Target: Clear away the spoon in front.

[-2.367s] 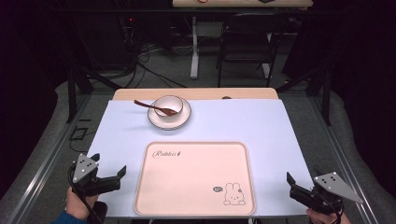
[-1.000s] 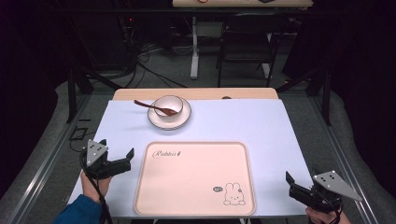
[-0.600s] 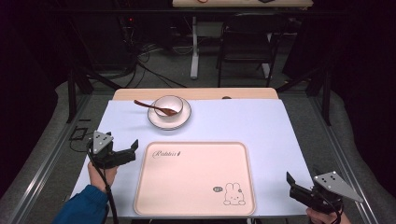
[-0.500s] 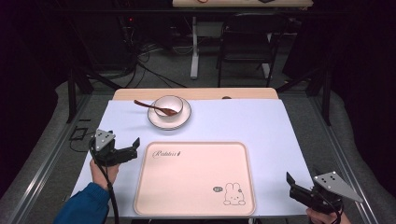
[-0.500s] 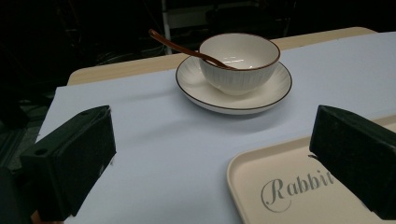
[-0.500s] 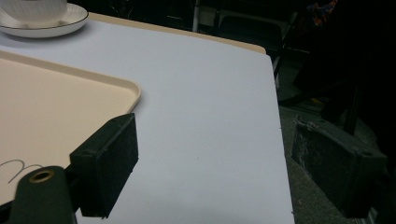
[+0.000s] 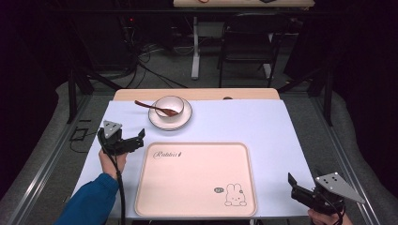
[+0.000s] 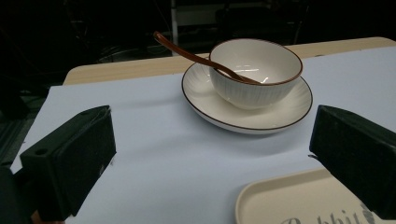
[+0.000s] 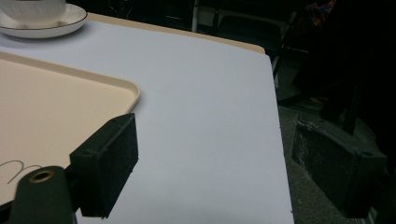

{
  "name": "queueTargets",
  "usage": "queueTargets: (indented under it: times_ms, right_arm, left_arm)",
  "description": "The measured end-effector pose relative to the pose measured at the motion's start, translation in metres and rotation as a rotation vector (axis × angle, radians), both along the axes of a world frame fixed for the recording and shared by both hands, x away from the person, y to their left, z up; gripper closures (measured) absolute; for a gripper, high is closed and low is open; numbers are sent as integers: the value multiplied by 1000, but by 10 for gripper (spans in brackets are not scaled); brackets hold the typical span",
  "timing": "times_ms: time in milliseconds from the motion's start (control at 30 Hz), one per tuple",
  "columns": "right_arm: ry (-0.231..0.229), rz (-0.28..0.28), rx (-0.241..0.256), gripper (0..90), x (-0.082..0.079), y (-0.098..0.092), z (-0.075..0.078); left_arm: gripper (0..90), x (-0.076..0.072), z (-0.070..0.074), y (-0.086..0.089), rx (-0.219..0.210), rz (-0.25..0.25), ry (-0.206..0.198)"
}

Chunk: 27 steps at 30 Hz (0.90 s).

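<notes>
Since the earlier frames, the left tongs (image 7: 133,139) have travelled forward along the left edge of the cream rectangular tray with the rabbit drawing (image 7: 197,178) and now hover just off its far-left corner, jaws spread wide and empty, pointing at the white ribbed bowl with a brown rim (image 7: 169,107). That bowl sits on a matching white saucer (image 7: 184,120) beyond the tray's far edge, a brown wooden spoon (image 7: 151,107) resting in it with the handle sticking out to the left. The right tongs (image 7: 294,187) wait off the tray's near-right corner, also wide open and holding nothing.

The step in hand looks like a reach for the bowl set, probably to bring it onto the tray. In the left gripper view the bowl (image 8: 254,72) sits between the jaws but well ahead, so the approach should run on straight and low over the pale blue surface (image 7: 234,122). Gripping the saucer's rim (image 8: 219,119) would carry everything together; keep it level, since the spoon (image 8: 196,56) lies loose and could slide out. Steer clear of the handle.
</notes>
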State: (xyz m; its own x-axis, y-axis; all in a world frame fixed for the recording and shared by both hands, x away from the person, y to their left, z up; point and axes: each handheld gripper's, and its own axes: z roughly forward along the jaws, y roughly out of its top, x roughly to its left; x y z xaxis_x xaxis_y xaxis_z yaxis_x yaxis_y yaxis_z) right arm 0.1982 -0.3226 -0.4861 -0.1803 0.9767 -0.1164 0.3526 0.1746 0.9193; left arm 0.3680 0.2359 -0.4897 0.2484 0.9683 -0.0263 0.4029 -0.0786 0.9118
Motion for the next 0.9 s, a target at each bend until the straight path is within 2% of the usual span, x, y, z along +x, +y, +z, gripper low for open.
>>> queueTargets:
  times_ms: [133,167,200,367,633,833,900]
  right_arm:
    - [-1,2,-4,142,0,0,0]
    - [-1,1,-2,142,0,0,0]
    - [-1,1,-2,142,0,0,0]
    - [-1,1,0,142,0,0,0]
    - [-1,0,0,142,0,0,0]
    - [-1,2,-1,142,0,0,0]
    - [1,-2,-1,142,0,0,0]
  left_arm:
    - [1,8,-2,-2,-4,1,13]
    - [1,14,-4,-3,-38,-5,28]
    - [0,16,-5,-4,-47,-5,35]
    - [0,29,-9,-8,-45,4,45]
    - [0,46,-13,-11,-80,24,50]
    - [0,56,-17,-13,-73,28,58]
    - [0,62,-18,-14,-73,42,45]
